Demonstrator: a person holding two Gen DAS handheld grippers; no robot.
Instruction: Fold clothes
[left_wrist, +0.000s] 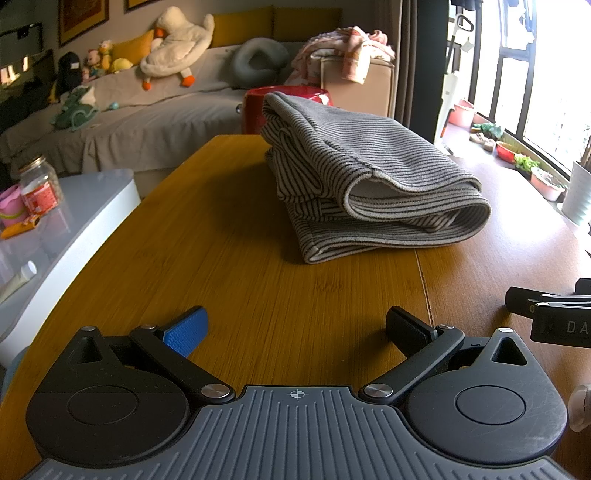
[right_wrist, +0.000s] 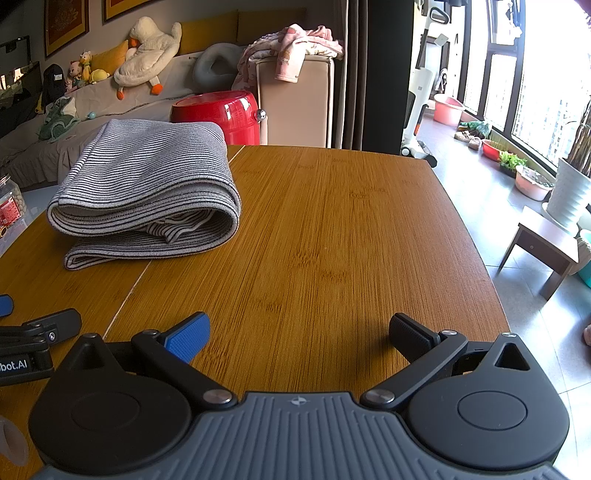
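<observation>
1. Grey-and-black striped garment (left_wrist: 369, 177) is lying folded in a thick bundle on the bamboo-grain wooden table (left_wrist: 229, 251), its rounded fold edges turned toward the cameras and pale inner layers showing in the open end.
2. Left gripper (left_wrist: 295, 328) is hovering low over the table's near edge with its jaws spread wide, the blue pad (left_wrist: 186, 330) and the black pad (left_wrist: 406, 328) standing well apart and gripping nothing.
3. Right gripper (right_wrist: 299, 332) is sitting just as wide open over bare table, also empty; the garment is lying ahead and to its left, apart from its fingertips.
4. From the left wrist view, the garment is resting ahead of the left gripper and slightly to its right, with bare wood between them.
5. Part of the right gripper is showing at the right border of the left view, beside the left one and level with it.
6. Beyond the table's far edge, a red stool (right_wrist: 221, 110) is standing just behind the garment.
</observation>
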